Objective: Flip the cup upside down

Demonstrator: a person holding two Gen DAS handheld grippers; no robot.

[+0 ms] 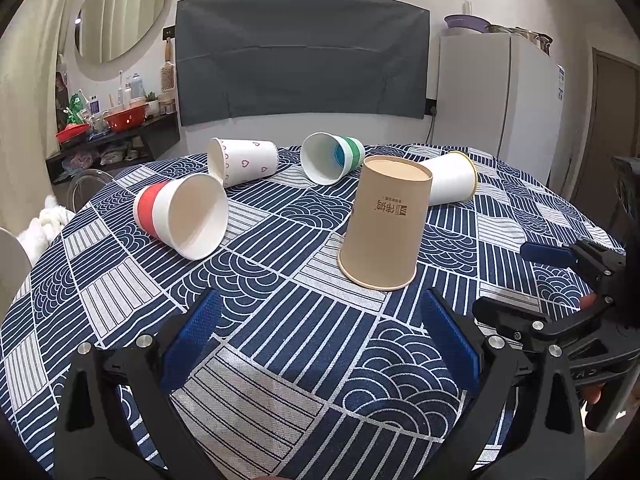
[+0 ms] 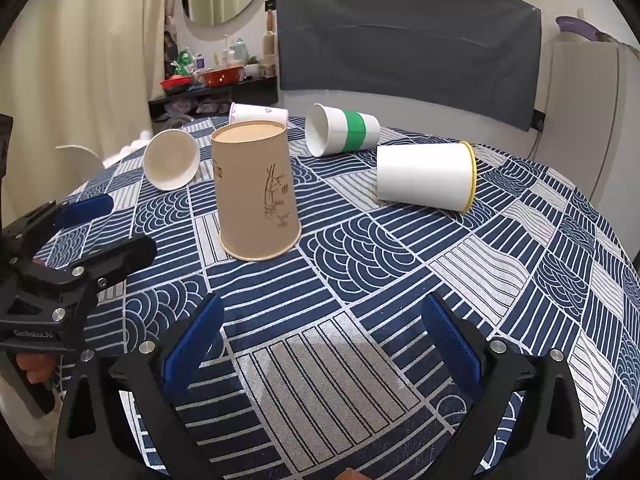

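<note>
**Brown cup standing inverted; four cups lying on their sides**

The brown cup (image 1: 384,224) is shown mouth-down near the middle of the table (image 1: 280,360), its long axis upright. Four cups lie tipped toward the far edge: the red-banded cup (image 1: 180,214), the heart-print cup (image 1: 244,160), the green-banded cup (image 1: 332,156) and the yellow-rimmed cup (image 2: 428,176). The left gripper (image 1: 320,344) and the right gripper (image 2: 320,344) are both held wide open and empty, above the near edge. The yellow-rimmed cup is judged nearer the right gripper, ahead and to its right, its axis roughly crosswise to the jaws; the red-banded cup is judged nearer the left.
</note>
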